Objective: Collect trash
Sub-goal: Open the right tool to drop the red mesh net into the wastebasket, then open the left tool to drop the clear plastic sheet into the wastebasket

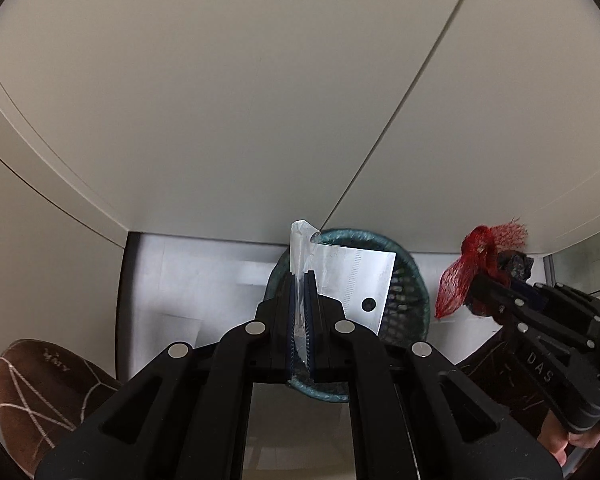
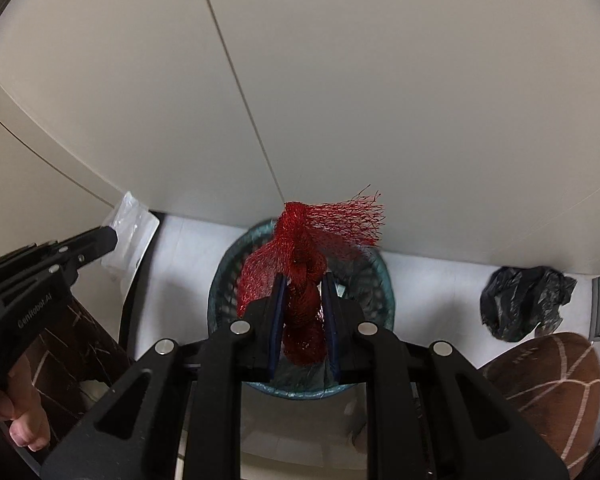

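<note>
My left gripper (image 1: 300,280) is shut on a clear plastic wrapper with a white card (image 1: 352,280) and holds it above a teal mesh waste basket (image 1: 408,300) on the floor. My right gripper (image 2: 303,280) is shut on a bunched red mesh net bag (image 2: 300,264) and holds it over the same basket (image 2: 224,280). In the left wrist view the right gripper (image 1: 484,280) with the red net (image 1: 456,284) is to the right of the basket. In the right wrist view the left gripper (image 2: 110,236) with the wrapper (image 2: 134,224) is at the left.
White cabinet doors (image 1: 260,100) rise right behind the basket. A crumpled black plastic bag (image 2: 524,300) lies on the white floor to the right. Brown slippers (image 1: 40,392) show at the lower corners, the other one in the right wrist view (image 2: 548,384).
</note>
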Demonstrator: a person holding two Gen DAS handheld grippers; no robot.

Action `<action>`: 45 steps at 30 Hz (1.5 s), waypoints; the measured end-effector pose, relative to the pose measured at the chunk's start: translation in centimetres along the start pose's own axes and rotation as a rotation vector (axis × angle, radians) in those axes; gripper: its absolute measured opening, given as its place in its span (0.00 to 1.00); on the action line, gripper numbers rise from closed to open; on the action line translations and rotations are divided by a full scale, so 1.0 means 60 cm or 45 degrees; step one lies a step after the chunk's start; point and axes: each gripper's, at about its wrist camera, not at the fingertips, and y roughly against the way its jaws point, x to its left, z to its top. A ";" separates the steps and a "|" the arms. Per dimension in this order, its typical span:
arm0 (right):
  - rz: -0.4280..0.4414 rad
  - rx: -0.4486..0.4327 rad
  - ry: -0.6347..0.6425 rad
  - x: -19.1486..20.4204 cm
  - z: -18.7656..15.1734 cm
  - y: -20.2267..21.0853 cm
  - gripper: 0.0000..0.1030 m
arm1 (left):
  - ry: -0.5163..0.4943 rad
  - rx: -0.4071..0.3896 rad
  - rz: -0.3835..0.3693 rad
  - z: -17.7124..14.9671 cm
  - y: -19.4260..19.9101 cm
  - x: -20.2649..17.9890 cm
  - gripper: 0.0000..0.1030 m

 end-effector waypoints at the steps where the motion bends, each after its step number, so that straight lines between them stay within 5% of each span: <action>1: 0.008 0.023 0.001 0.001 -0.003 -0.012 0.17 | 0.002 0.010 0.003 0.001 -0.010 -0.001 0.03; 16: 0.017 0.116 0.001 0.003 -0.018 -0.059 0.32 | 0.010 0.118 -0.004 -0.012 -0.066 0.002 0.03; 23: -0.005 0.088 -0.013 -0.005 -0.016 -0.054 0.57 | 0.002 0.137 -0.002 -0.011 -0.074 -0.006 0.04; 31: -0.100 -0.104 -0.033 -0.046 -0.007 0.019 0.88 | -0.040 0.160 -0.011 -0.010 -0.087 -0.033 0.04; 38: -0.153 -0.112 -0.081 -0.074 -0.005 0.024 0.88 | -0.087 0.174 -0.037 -0.012 -0.105 -0.067 0.08; 45: -0.169 -0.114 -0.123 -0.096 -0.005 0.024 0.88 | -0.105 0.194 -0.042 -0.015 -0.117 -0.085 0.26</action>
